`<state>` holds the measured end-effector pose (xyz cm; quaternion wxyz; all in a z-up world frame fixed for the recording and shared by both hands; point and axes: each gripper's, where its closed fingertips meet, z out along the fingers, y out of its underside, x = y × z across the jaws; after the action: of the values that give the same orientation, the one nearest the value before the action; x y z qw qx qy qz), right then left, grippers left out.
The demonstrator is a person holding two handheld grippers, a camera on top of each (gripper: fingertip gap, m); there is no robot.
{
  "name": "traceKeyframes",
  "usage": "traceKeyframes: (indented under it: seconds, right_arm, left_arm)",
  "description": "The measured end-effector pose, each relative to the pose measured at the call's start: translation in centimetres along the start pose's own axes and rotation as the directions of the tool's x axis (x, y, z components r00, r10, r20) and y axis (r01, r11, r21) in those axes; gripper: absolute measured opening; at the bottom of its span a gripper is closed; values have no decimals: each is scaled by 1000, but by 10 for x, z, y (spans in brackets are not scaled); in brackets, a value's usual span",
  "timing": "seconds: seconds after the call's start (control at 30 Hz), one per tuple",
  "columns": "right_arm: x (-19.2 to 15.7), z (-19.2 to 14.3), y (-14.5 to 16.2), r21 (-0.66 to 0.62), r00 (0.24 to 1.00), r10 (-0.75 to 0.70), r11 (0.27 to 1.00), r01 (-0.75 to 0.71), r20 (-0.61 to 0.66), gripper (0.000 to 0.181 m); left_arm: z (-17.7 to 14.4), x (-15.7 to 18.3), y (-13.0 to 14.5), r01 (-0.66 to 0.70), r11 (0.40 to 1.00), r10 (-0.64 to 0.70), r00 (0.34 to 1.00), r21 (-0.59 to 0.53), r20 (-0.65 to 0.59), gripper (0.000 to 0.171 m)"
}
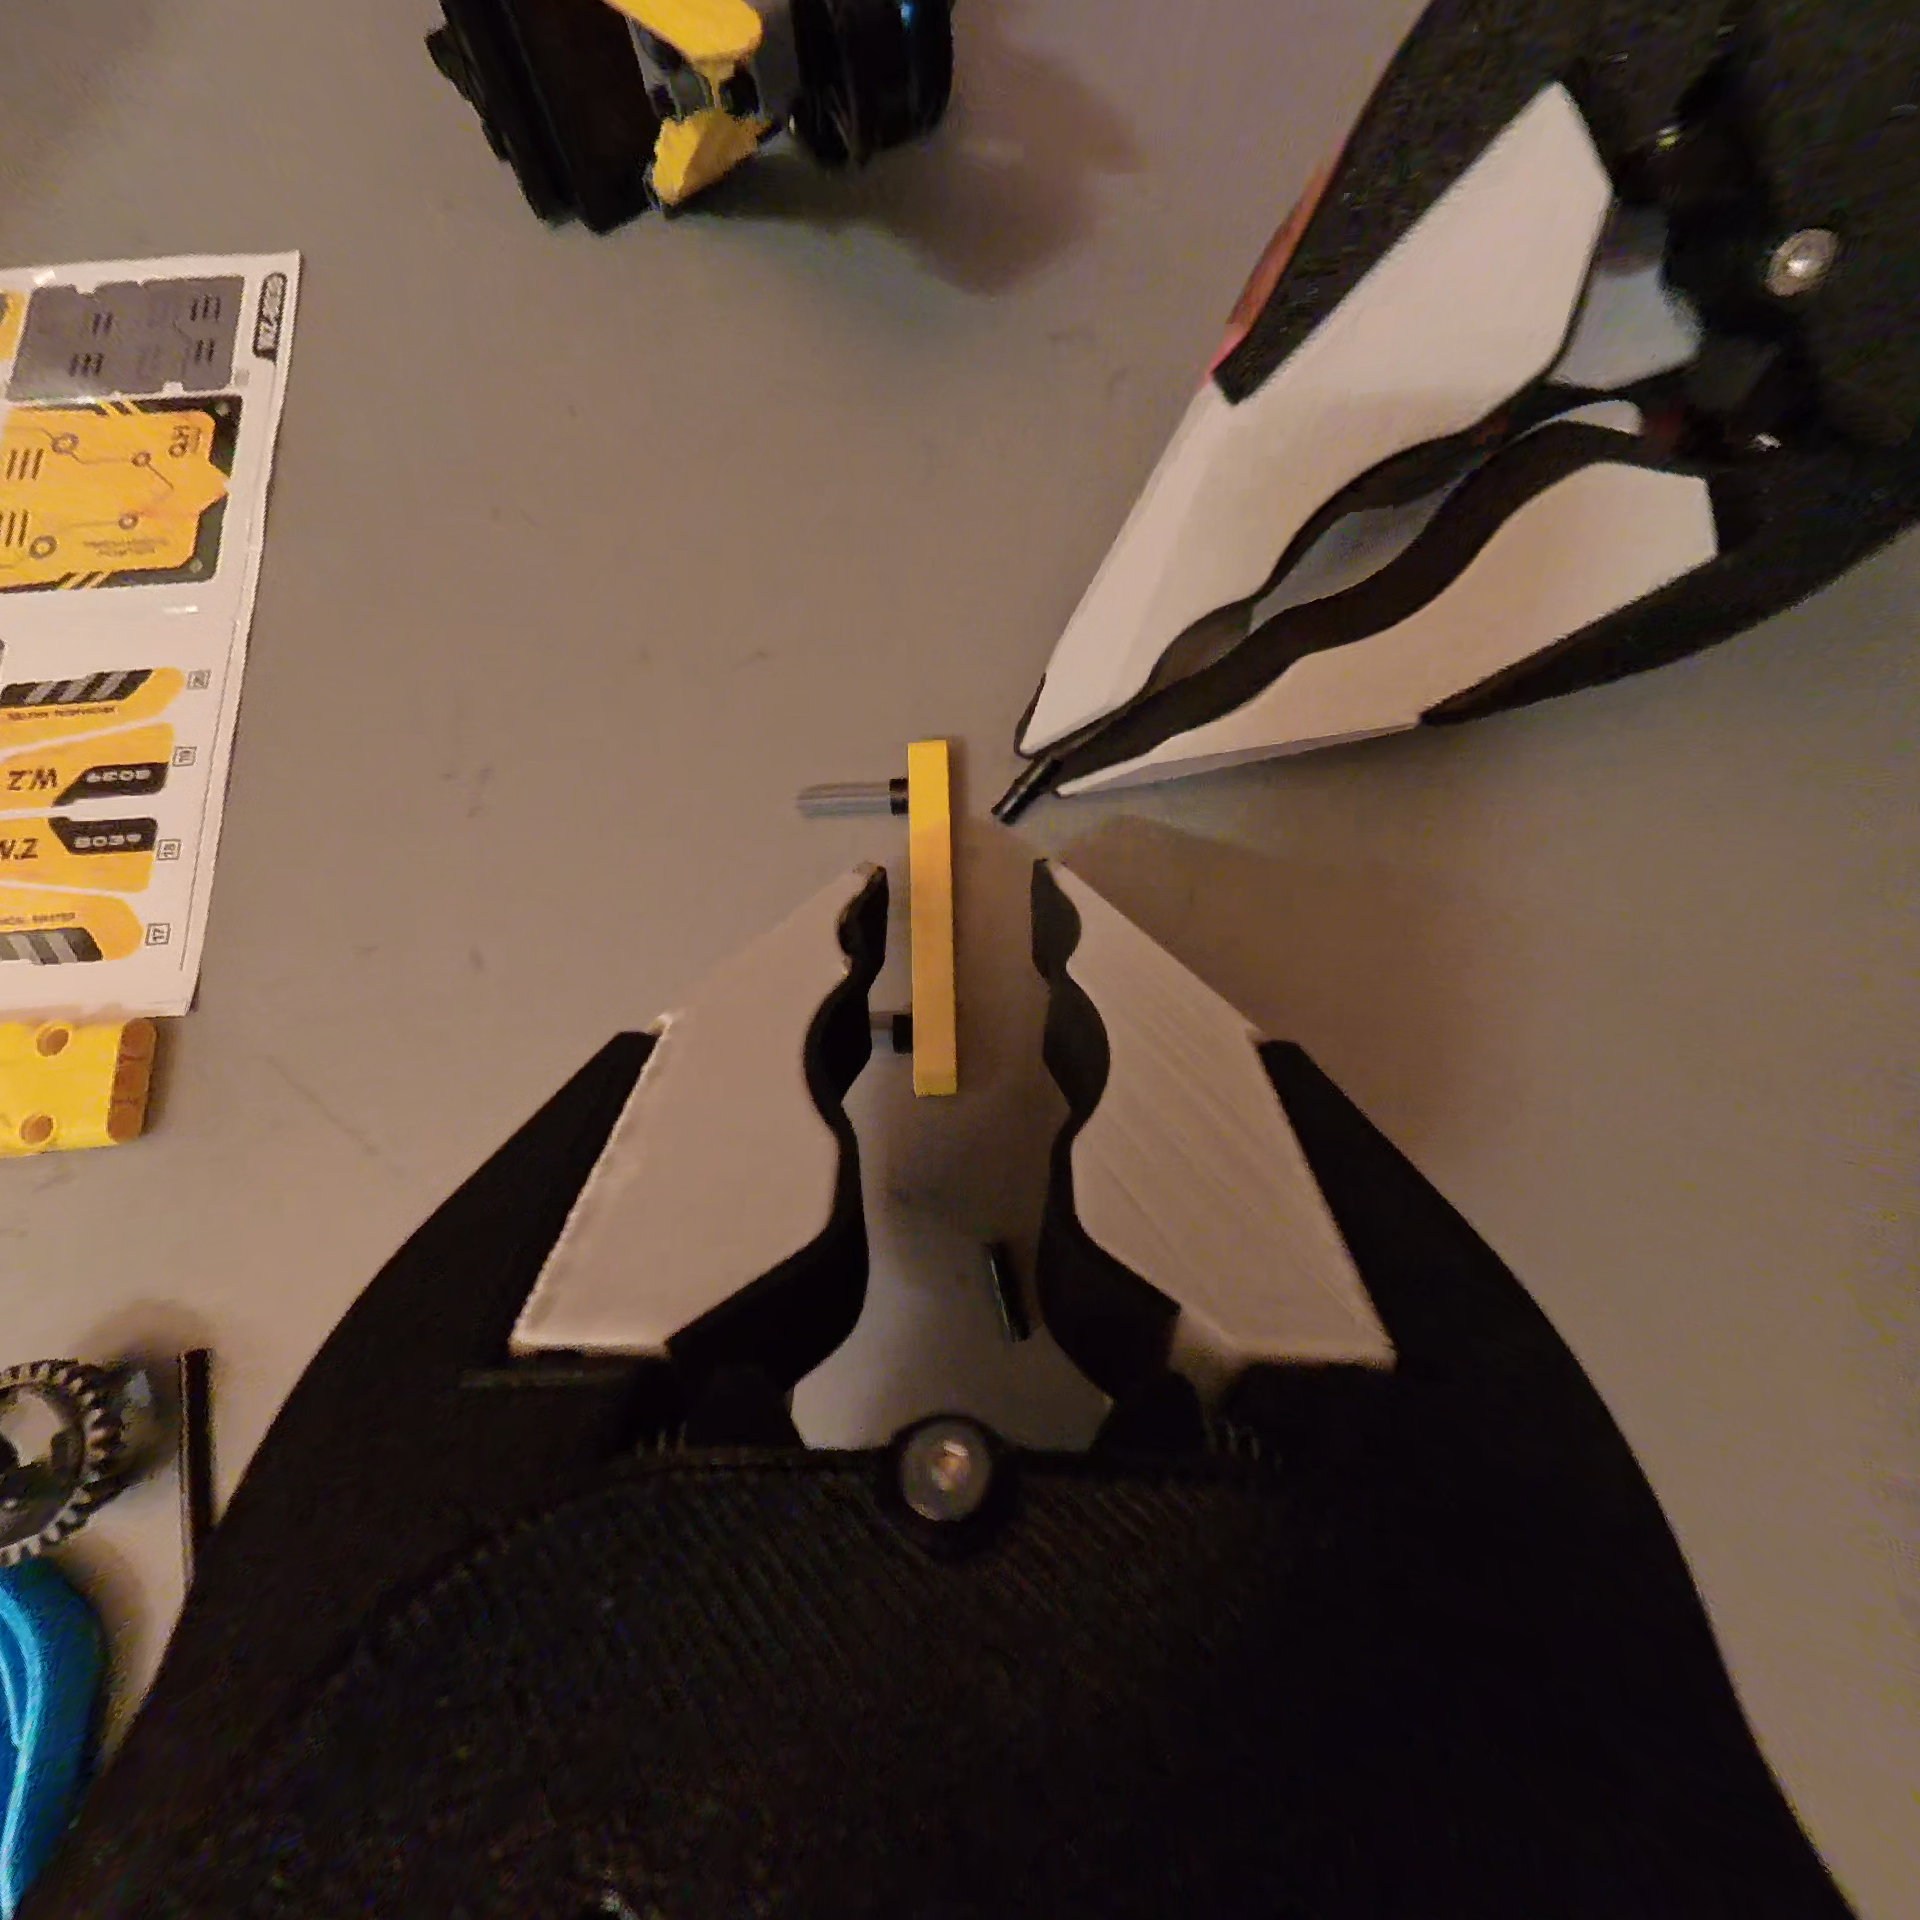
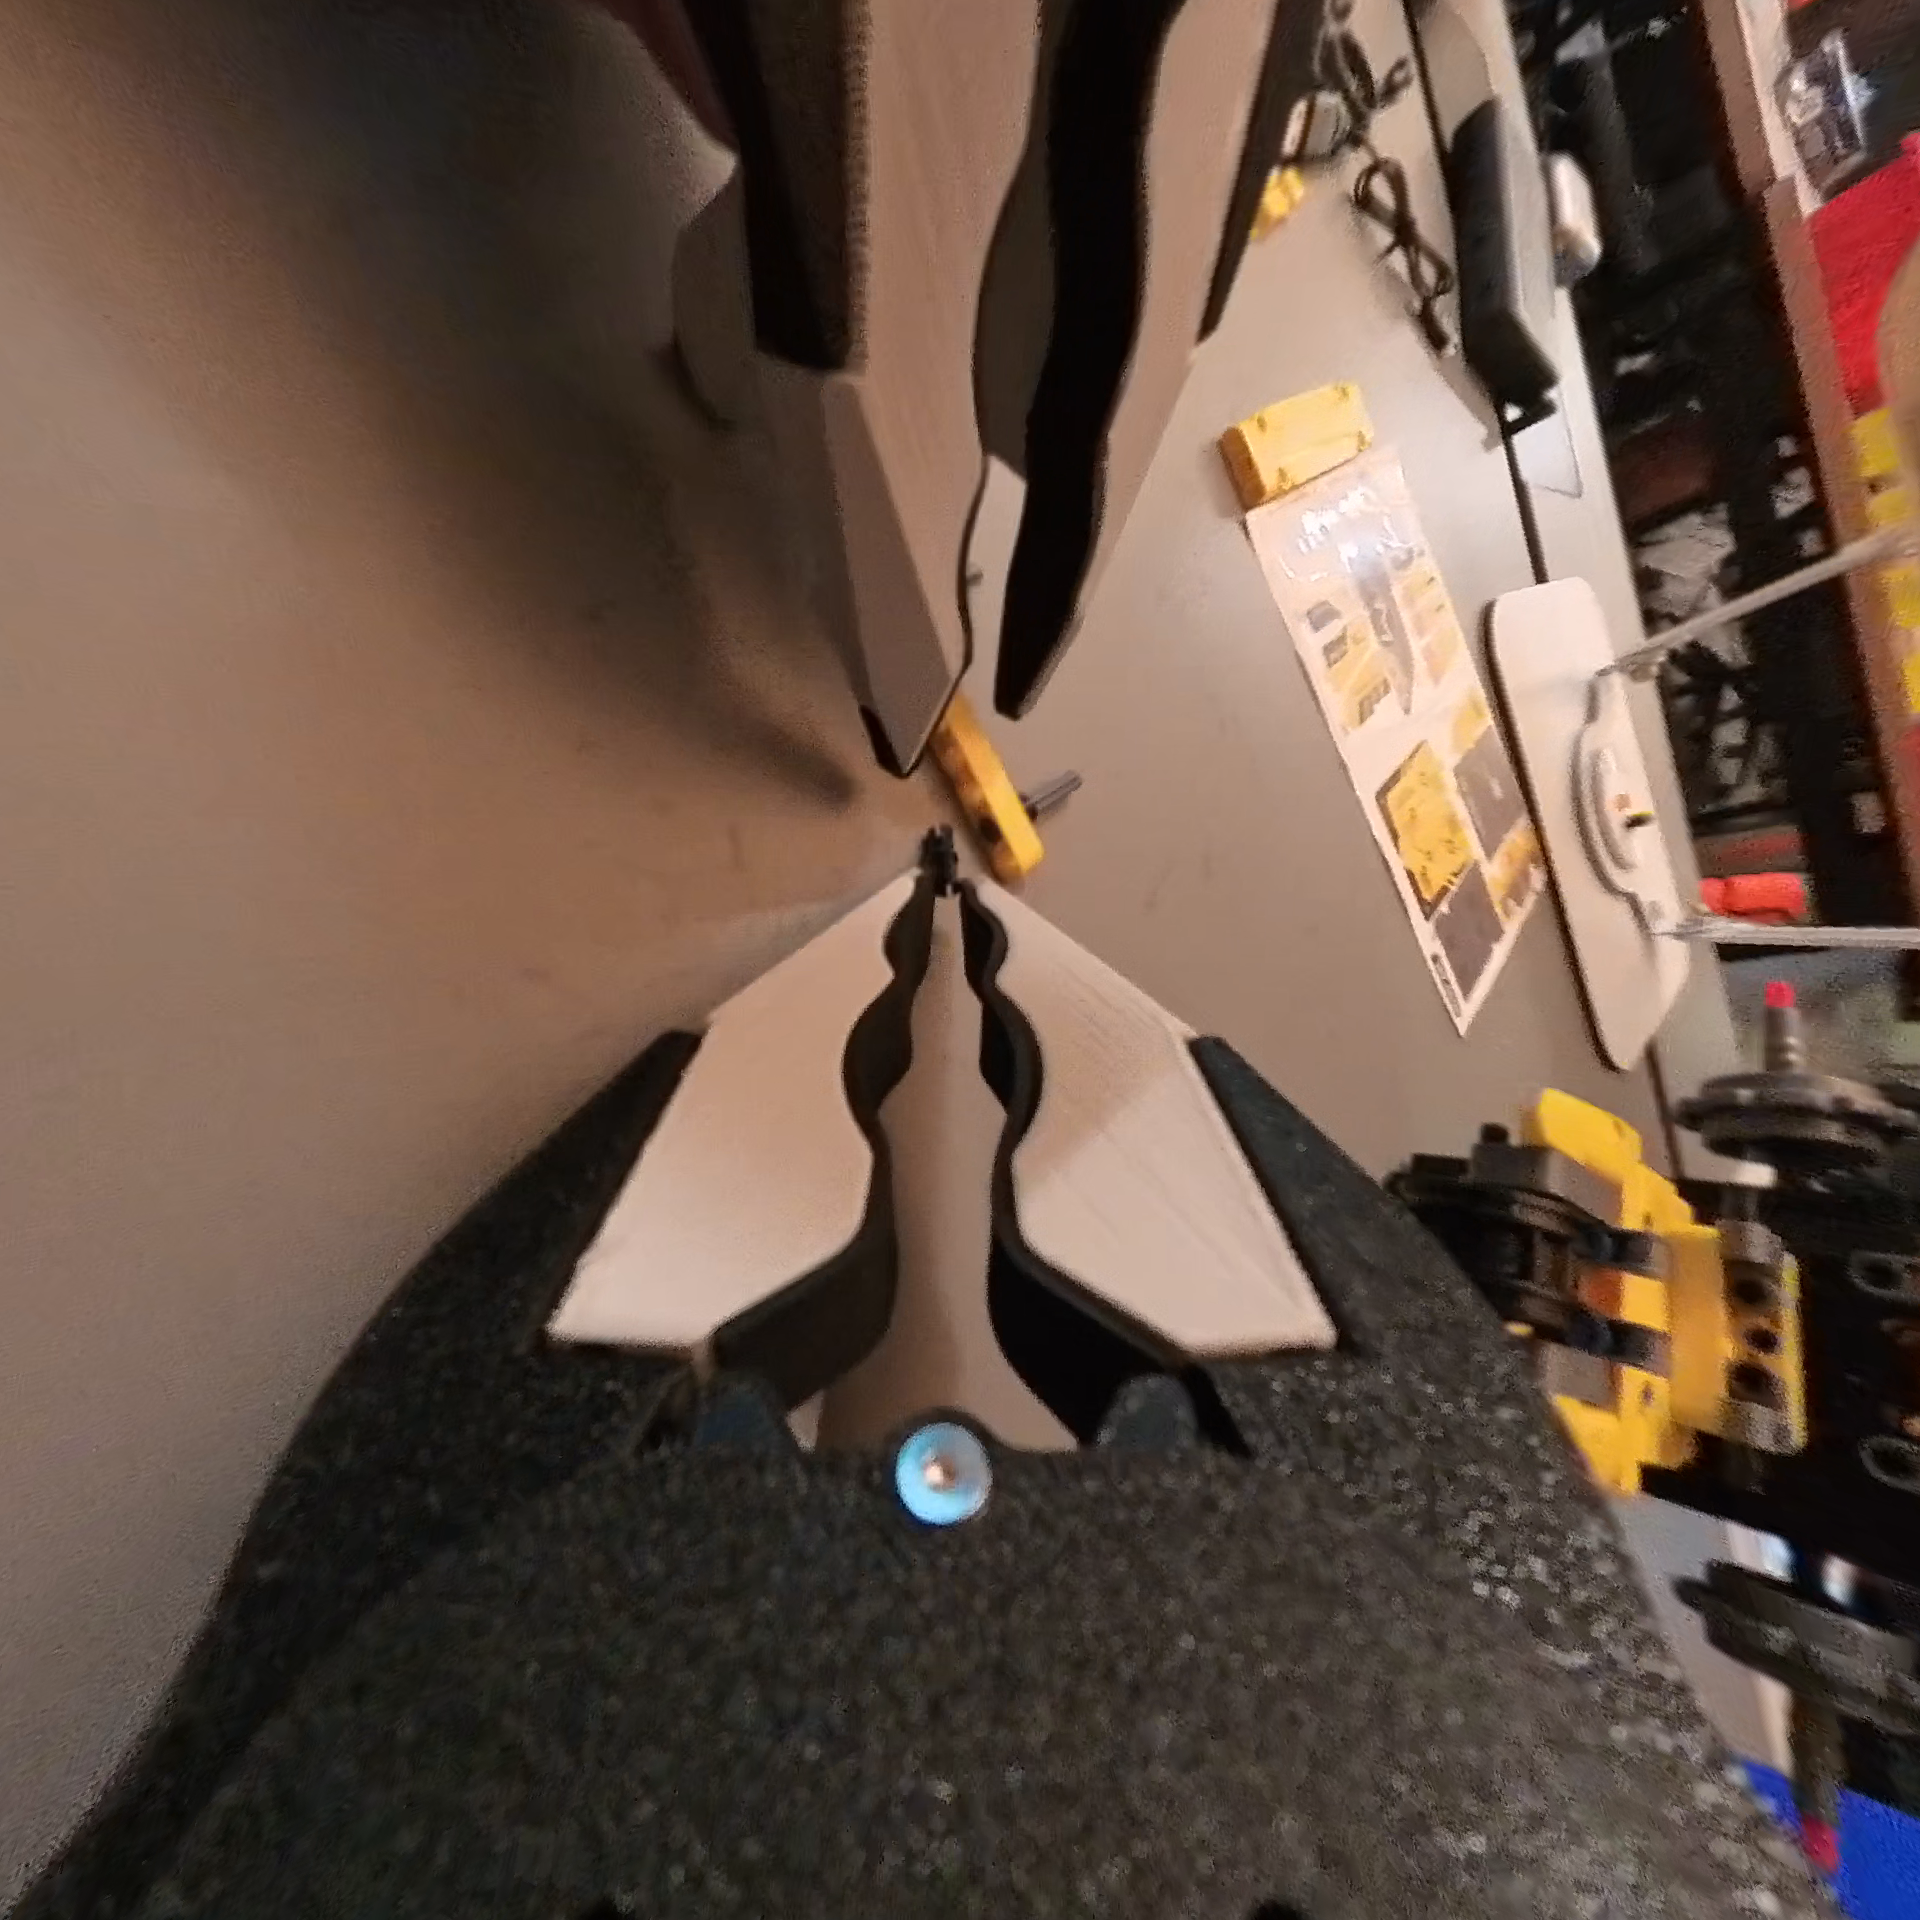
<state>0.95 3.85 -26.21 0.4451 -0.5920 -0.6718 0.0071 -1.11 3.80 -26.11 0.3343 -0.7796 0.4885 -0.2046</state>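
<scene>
Left gripper (image 1: 958,868): black, grainy printed body with smooth white wedge fingers and wavy black inner pads; jaws partly apart, a flat yellow plastic beam (image 1: 931,914) standing on edge between them. Whether the pads press it I cannot tell.
Yellow beam: narrow, round-ended strip with a grey ribbed pin (image 1: 847,798) jutting from its left face near the far end; a shorter stub lower down.
Right gripper (image 2: 943,883): same build; jaws nearly closed, pinching a tiny black plastic pin (image 2: 941,847) at the tips, just beside the beam's far end.
Table (image 1: 623,582): smooth matte grey.
Left of the grippers: a glossy white sticker sheet (image 1: 114,623) with yellow and black decals, and a studless yellow brick (image 1: 73,1086) below it.
Far edge: a black-and-yellow brick-built wheeled model (image 1: 696,94).
Between the left fingers: a loose short black pin (image 1: 1006,1294) lying on the table.
</scene>
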Motion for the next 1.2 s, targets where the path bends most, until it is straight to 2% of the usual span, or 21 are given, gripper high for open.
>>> traceKeyframes:
  seconds: [0.1, 0.23, 0.37, 0.57, 0.7, 0.8, 0.93, 1.2]
  right_arm:
    - [-2, -2, 2, -31, 998, -36, 999, 35, -48, 5]
    - [-5, -4, 2, -55, 1000, -17, 998, 16, -26, 5]
    - [-9, -6, 2, -48, 991, 97, 994, -93, 87, 5]
    - [-12, -7, 4, -100, 935, 264, 964, -247, 235, 5]
    - [-13, -11, 4, -140, 893, 343, 939, -315, 292, 24]
    - [-17, -16, -2, -141, 839, 406, 914, -381, 362, 28]
    - [-8, -13, -2, -102, 834, 409, 910, -401, 370, 25]
    - [-11, -4, 3, -113, 824, 374, 925, -362, 426, 14]
  left_arm:
    - [3, -1, 5, 6, 1000, -5, 1000, -27, 12, 25]
    - [1, -2, 5, 18, 1000, -18, 1000, -20, 3, 23]
    - [0, 0, 8, 35, 999, -35, 999, -26, -26, 22]
    - [-1, 1, 9, 82, 996, -83, 995, -33, -50, 22]
    - [-2, 5, 10, 115, 992, -118, 991, -56, -59, 28]
    - [-3, 7, 11, 108, 991, -112, 992, -73, -55, 28]
    - [-6, 11, 12, 118, 989, -124, 989, -86, -74, 28]
    - [-13, 21, 13, 172, 981, -186, 969, -94, -165, 24]
